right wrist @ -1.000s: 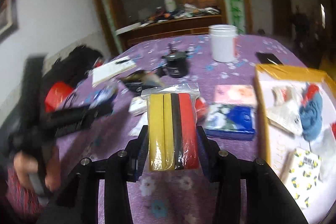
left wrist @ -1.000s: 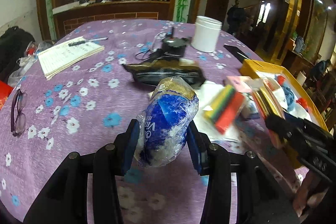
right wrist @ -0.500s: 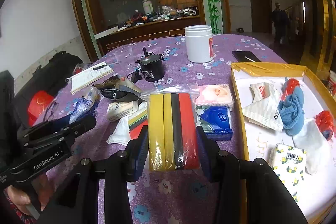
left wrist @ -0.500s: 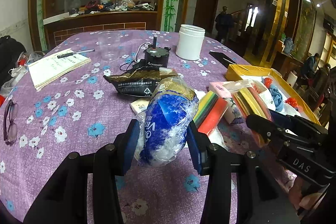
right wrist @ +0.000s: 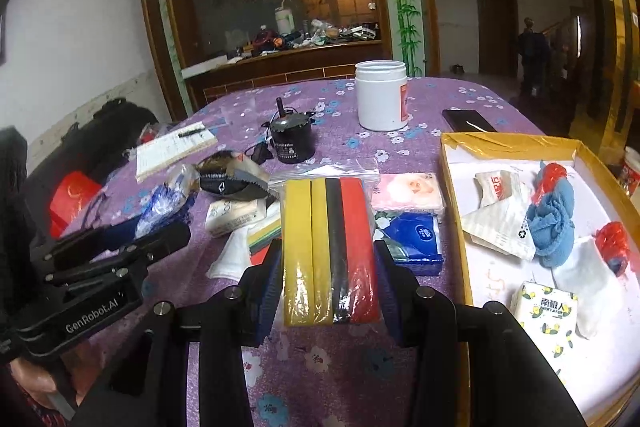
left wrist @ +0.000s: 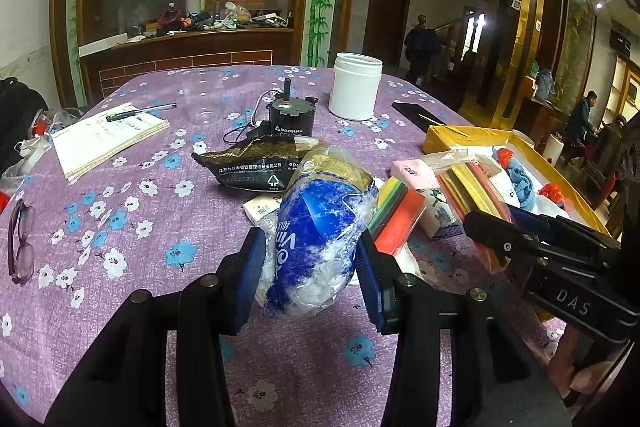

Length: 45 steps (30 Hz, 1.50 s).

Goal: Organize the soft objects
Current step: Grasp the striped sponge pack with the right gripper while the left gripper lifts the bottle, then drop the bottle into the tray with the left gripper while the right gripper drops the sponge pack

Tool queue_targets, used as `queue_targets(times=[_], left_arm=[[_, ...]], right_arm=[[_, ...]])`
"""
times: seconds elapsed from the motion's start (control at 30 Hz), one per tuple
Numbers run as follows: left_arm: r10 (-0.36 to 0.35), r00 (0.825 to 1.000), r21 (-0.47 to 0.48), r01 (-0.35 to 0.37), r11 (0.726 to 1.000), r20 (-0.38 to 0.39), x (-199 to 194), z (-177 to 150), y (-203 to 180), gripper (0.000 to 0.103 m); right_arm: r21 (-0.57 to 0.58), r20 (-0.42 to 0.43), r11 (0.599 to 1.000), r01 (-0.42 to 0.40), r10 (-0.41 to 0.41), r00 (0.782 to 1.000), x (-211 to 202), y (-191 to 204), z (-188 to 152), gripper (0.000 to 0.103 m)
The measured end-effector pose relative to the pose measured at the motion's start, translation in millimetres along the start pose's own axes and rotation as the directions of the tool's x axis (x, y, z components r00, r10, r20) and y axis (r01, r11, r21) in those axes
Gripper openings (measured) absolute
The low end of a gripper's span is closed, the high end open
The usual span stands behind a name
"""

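Both hands now hover steadier above the purple cloth. Left gripper (left wrist: 310, 267) pinches a crinkly blue-white plastic pack (left wrist: 320, 239), light and squashy; right gripper (right wrist: 328, 287) clamps mid-length a slippery bagged yellow-black-red sponge strip bundle (right wrist: 330, 251).

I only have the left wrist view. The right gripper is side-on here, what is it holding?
Observer: The right gripper is shut on a clear bag of foam strips: two yellow, one black, one red.
Operator: What's inside the yellow box? I mostly see its rim.
Observer: On the box floor lie a blue cloth bundle, white folded wrappers and a tissue pack with a lemon print.
Operator: Anything hidden behind my blue bag?
Observer: A blue tissue pack lies on the table, just this side of a pink one.
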<state>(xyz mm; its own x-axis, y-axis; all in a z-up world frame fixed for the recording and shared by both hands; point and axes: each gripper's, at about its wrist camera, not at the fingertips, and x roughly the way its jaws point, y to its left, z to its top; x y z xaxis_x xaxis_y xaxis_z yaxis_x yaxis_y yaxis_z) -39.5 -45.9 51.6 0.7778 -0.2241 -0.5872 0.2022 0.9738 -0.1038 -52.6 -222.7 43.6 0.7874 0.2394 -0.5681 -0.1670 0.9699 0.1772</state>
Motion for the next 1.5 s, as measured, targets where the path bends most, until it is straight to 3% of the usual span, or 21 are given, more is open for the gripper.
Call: queue_targets(times=[0.4,0.53,0.9,1.3,1.5], left_arm=[[-0.013,1.000,0.024,0.014,1.000,-0.027,-2,1,-11,0.043],[-0.060,0.997,0.006,0.061,0.998,-0.056,0,5,-21,0.043],[-0.160,0.983,0.117,0.170,0.979,-0.088,6,27,-98,0.043],[-0.268,0.949,0.213,0.300,0.930,-0.167,29,33,-194,0.043],[-0.308,0.918,0.199,0.359,0.912,-0.249,50,28,-224,0.043]], right_arm=[[0.072,-0.004,0.997,-0.028,0.029,1.000,-6,-17,2,0.044],[0.097,0.021,0.995,-0.027,0.025,0.999,-18,-28,8,0.044],[0.189,0.076,0.982,0.008,-0.022,0.997,-53,-81,17,0.044],[0.324,0.079,0.939,0.113,-0.146,0.986,-89,-170,19,0.044],[0.346,-0.001,0.922,0.174,-0.185,0.983,-79,-210,24,0.044]])
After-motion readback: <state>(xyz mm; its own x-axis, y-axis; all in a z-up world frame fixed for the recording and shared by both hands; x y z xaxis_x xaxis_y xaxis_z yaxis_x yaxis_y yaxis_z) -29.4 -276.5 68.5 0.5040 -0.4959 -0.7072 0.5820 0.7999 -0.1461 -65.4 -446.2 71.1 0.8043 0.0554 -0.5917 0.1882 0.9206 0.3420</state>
